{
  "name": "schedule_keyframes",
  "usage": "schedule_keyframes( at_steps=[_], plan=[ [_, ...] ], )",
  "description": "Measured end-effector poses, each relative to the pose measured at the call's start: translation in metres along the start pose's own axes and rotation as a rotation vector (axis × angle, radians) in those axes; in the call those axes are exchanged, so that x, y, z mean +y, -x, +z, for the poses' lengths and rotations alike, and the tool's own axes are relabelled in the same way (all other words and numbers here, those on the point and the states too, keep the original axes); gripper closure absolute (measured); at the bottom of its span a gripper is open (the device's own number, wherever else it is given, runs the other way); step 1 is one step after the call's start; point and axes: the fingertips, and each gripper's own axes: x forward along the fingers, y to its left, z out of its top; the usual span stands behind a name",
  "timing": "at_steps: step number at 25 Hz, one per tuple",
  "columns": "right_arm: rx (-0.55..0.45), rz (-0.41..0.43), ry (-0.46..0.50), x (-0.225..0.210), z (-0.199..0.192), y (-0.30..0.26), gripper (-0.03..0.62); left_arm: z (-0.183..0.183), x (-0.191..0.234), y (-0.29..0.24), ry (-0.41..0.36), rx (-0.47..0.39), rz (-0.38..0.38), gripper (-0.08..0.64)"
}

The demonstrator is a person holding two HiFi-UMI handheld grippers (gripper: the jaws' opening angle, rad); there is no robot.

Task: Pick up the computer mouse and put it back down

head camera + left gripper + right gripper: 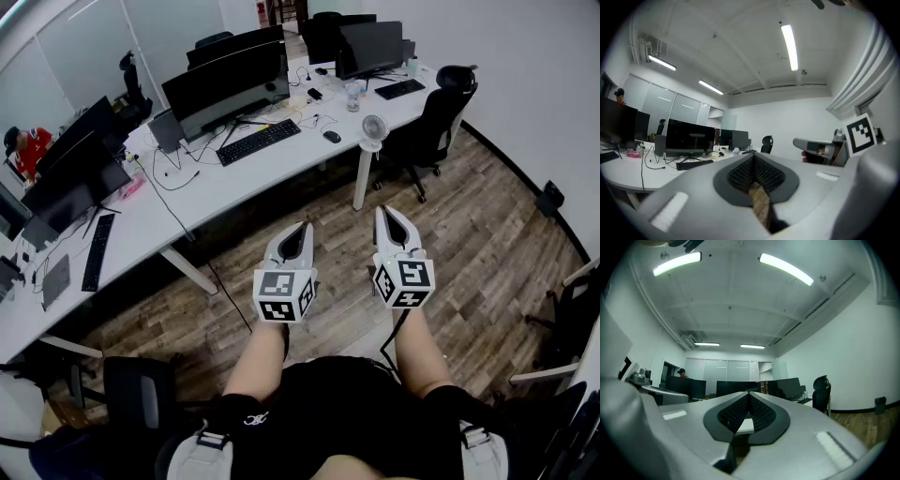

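Observation:
The black computer mouse [332, 136] lies on the white desk [234, 178] far ahead, to the right of a black keyboard [258, 141]. Both grippers hang over the wooden floor in front of the person's lap, well short of the desk. My left gripper [300, 230] is shut with its jaws pressed together and nothing between them; in its own view the tips [753, 157] meet. My right gripper [385, 214] is shut and empty too, its jaws closed to a point [749, 394]. The two grippers stand side by side, pointing toward the desk.
A curved monitor [225, 89] stands behind the keyboard. A small white fan [373, 129] sits at the desk edge near the mouse. A black office chair [436, 122] stands right of the desk. More monitors and a second keyboard [97, 251] line the left desk.

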Motion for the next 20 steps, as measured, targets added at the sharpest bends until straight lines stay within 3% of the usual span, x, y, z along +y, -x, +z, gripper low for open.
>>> schedule_keyframes(
  at_steps=[12, 20],
  plan=[
    [-0.007, -0.026, -0.064, 0.027, -0.012, -0.024, 0.589, -0.006, 0.045, 0.003, 0.037, -0.010, -0.004, 0.509],
    [-0.041, -0.068, -0.019, 0.040, -0.008, -0.041, 0.589, 0.001, 0.077, 0.000, 0.013, -0.040, -0.019, 0.509]
  ],
)
